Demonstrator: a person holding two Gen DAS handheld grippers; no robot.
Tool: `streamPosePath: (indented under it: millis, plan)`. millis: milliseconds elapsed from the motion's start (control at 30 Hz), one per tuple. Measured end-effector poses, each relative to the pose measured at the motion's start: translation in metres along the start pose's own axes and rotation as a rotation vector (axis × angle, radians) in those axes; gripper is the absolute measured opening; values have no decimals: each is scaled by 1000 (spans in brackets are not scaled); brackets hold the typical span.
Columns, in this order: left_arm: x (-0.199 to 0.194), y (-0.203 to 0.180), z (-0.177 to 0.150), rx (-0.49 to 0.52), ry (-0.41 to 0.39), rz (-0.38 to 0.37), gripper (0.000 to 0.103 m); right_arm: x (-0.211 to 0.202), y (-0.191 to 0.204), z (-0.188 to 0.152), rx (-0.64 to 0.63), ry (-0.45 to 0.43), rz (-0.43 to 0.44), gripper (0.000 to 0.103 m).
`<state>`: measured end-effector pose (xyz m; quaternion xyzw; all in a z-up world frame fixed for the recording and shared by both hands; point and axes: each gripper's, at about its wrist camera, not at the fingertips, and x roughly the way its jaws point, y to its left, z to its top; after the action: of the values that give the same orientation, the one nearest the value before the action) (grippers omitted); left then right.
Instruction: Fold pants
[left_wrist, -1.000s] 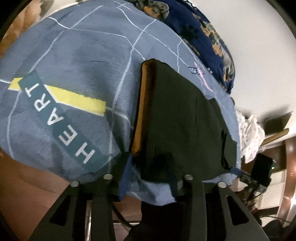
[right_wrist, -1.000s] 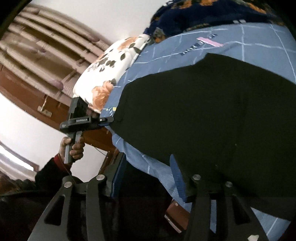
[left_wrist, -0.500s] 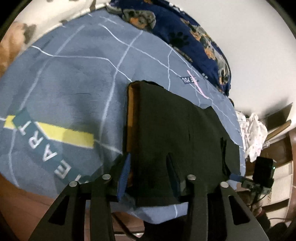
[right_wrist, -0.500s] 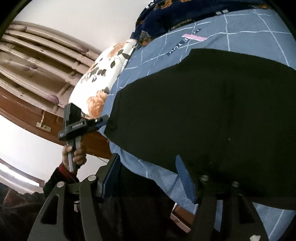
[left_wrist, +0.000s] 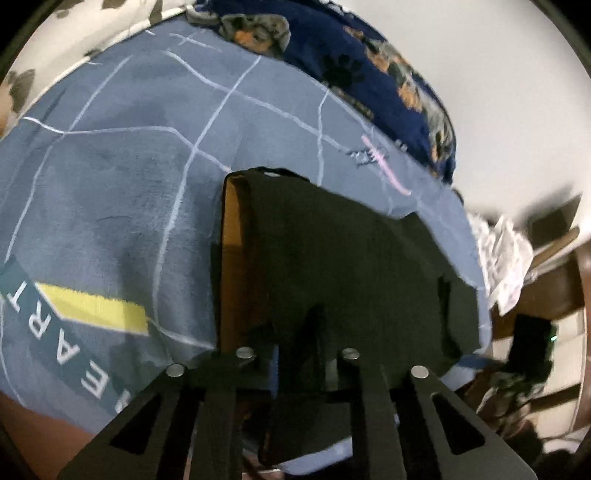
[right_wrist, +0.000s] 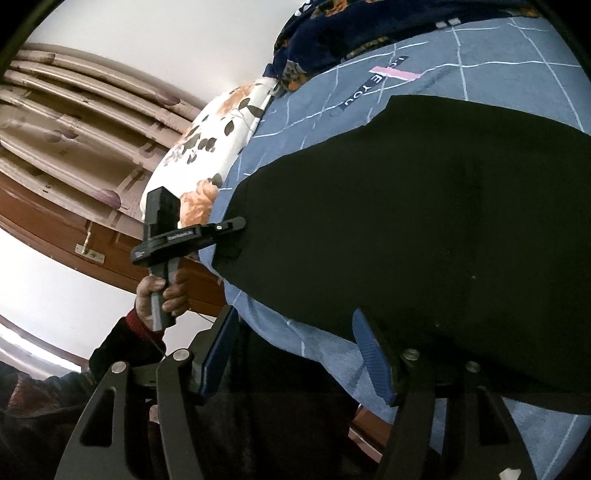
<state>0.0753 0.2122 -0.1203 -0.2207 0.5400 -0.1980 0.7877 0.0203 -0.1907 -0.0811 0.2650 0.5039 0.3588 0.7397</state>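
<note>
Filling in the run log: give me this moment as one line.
left tongs: shut on pants edge | right tongs: open at near hem | pants: flat on blue bedspread | fold: not yet made

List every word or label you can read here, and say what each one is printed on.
"EART", the visible end of a word cut off by the tool, on the blue bedspread.
"LOVE YOU" on a dark strip on the bedspread, in the right wrist view.
Small white label on the left tool: too small to read.

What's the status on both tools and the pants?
Left tool shut on pants edge. Right tool open, one finger at near hem. Pants flat on blanket, orange lining showing. Nothing in the way.
</note>
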Motion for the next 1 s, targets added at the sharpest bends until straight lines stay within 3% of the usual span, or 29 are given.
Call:
streamPosePath:
  millis: [233, 433, 700, 767, 833, 1000]
  plan:
    - [-29, -86, 7, 44, -16, -181, 12, 4, 14, 19, 2, -41, 126, 63]
    - [3, -162, 15, 104, 44, -309, 12, -15, 7, 26, 67, -148, 267, 72]
    - [64, -236, 14, 179, 135, -355, 12, -48, -19, 20, 134, -234, 360, 80]
    - [77, -256, 15, 208, 170, -359, 12, -60, -25, 15, 135, -249, 353, 85]
    - [88, -278, 13, 229, 232, -423, 11, -75, -33, 9, 129, -272, 328, 87]
    - [108, -348, 5, 439, 225, -347, 11, -99, -72, -2, 217, -324, 271, 95]
